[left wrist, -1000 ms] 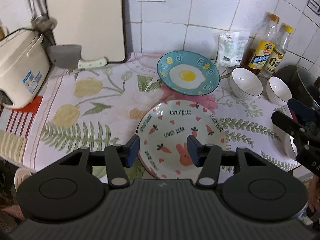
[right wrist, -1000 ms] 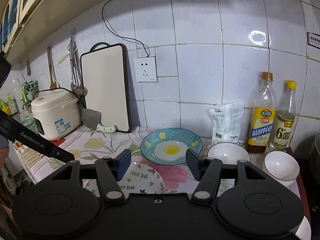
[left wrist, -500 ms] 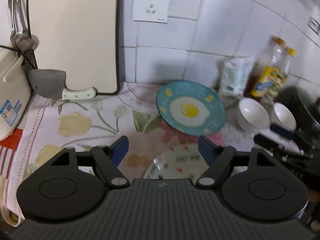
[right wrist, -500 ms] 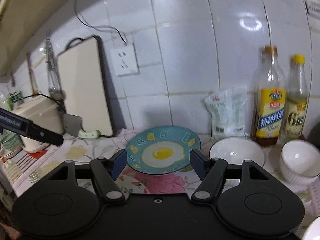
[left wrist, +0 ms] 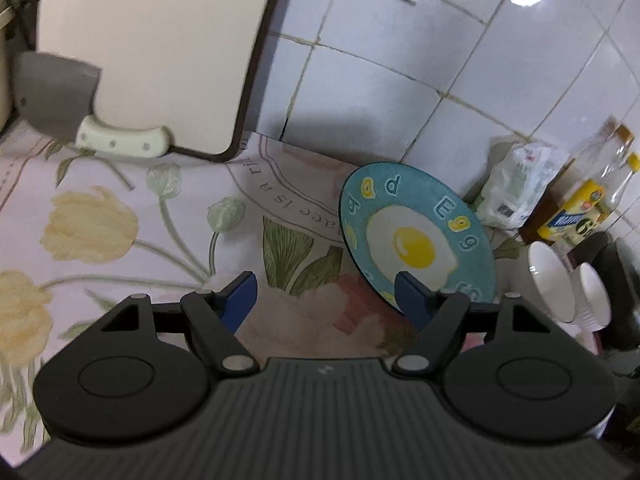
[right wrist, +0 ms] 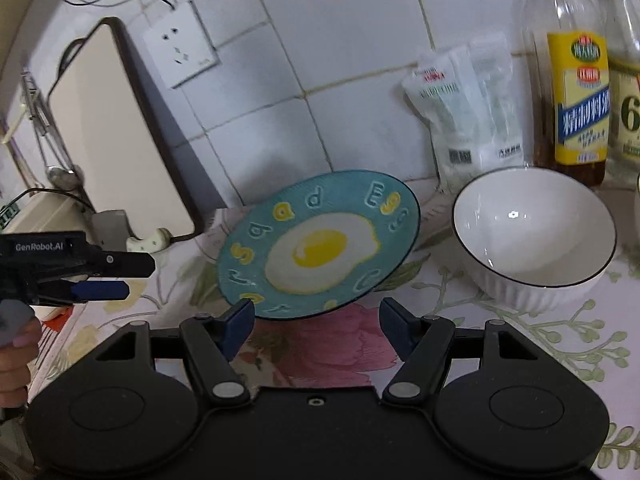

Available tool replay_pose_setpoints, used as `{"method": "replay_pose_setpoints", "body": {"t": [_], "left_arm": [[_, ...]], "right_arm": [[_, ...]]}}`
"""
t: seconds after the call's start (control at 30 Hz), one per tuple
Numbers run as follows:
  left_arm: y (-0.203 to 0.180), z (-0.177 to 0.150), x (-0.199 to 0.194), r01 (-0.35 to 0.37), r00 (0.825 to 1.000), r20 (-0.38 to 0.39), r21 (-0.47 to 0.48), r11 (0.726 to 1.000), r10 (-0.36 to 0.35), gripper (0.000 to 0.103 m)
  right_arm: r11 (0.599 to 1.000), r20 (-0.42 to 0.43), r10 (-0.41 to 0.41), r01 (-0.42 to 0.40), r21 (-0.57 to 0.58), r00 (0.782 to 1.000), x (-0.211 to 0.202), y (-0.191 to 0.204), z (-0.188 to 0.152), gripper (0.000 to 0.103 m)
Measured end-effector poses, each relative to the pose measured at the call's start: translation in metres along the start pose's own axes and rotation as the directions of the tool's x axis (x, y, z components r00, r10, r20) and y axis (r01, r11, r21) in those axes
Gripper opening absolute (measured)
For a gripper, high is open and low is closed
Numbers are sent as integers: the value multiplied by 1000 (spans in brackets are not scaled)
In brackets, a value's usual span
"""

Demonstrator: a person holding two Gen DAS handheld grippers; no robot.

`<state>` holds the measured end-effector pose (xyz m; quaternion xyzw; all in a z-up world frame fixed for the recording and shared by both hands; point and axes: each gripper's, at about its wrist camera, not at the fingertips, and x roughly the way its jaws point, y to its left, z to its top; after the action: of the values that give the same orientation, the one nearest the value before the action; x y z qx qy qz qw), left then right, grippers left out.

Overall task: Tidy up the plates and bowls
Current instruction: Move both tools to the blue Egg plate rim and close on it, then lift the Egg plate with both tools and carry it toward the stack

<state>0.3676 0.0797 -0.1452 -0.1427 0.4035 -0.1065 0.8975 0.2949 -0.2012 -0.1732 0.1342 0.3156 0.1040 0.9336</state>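
Note:
A teal plate with a fried-egg picture (left wrist: 416, 240) lies on the flowered cloth near the wall; it also shows in the right wrist view (right wrist: 320, 244). My left gripper (left wrist: 326, 296) is open, low over the cloth, its right finger over the plate's near-left rim. My right gripper (right wrist: 316, 320) is open just in front of the plate's near edge. A white bowl (right wrist: 534, 228) stands right of the plate, with a second white bowl (left wrist: 596, 296) beyond it. The left gripper shows in the right wrist view (right wrist: 116, 276), left of the plate.
A cutting board (left wrist: 152, 52) leans on the tiled wall with a cleaver (left wrist: 60, 100) in front. A white pouch (right wrist: 468, 112) and two oil bottles (right wrist: 576, 76) stand by the wall at the right. A rice cooker (right wrist: 44, 216) is at the far left.
Both grippers have moved forward toward the teal plate and tilted. The carrot-and-rabbit plate has dropped out of both views. Both grippers stay open.

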Motion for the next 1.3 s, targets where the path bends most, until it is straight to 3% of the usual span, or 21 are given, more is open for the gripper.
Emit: {"method": "replay_pose_setpoints", "body": {"t": [0.2,0.37,0.47,0.53,0.73,1.13,1.23,1.3], "left_arm": [[-5,5,27,2,1000,12,132,991,-3,68],[-10,17,49,36,999,-18,174,984,-33,61],[-12,23,64,49,998,-41,179,983,-42,51],[-12,26,74,64,997,-63,176,982,-54,28],[-6,31,88,116,989,-103,126,985,-103,13],[-6,28,95,127,988,-94,78,989,-120,12],[-2,28,99,140,986,-99,20,990,-137,12],[-4,28,98,133,987,-97,26,991,-130,12]], "right_arm": [[997,-46,-4,7,72,999,24,-11,11,74],[995,-64,-18,24,96,998,40,-14,15,66],[996,-66,-38,43,79,997,47,-10,18,65],[996,-68,-54,58,68,996,51,-11,19,62],[997,-84,-75,78,30,994,58,-16,20,46],[991,-12,-113,112,-71,994,64,-14,14,44],[991,-2,-115,114,-66,993,63,-14,14,42],[992,-2,-121,121,-21,993,62,-16,15,36]]}}
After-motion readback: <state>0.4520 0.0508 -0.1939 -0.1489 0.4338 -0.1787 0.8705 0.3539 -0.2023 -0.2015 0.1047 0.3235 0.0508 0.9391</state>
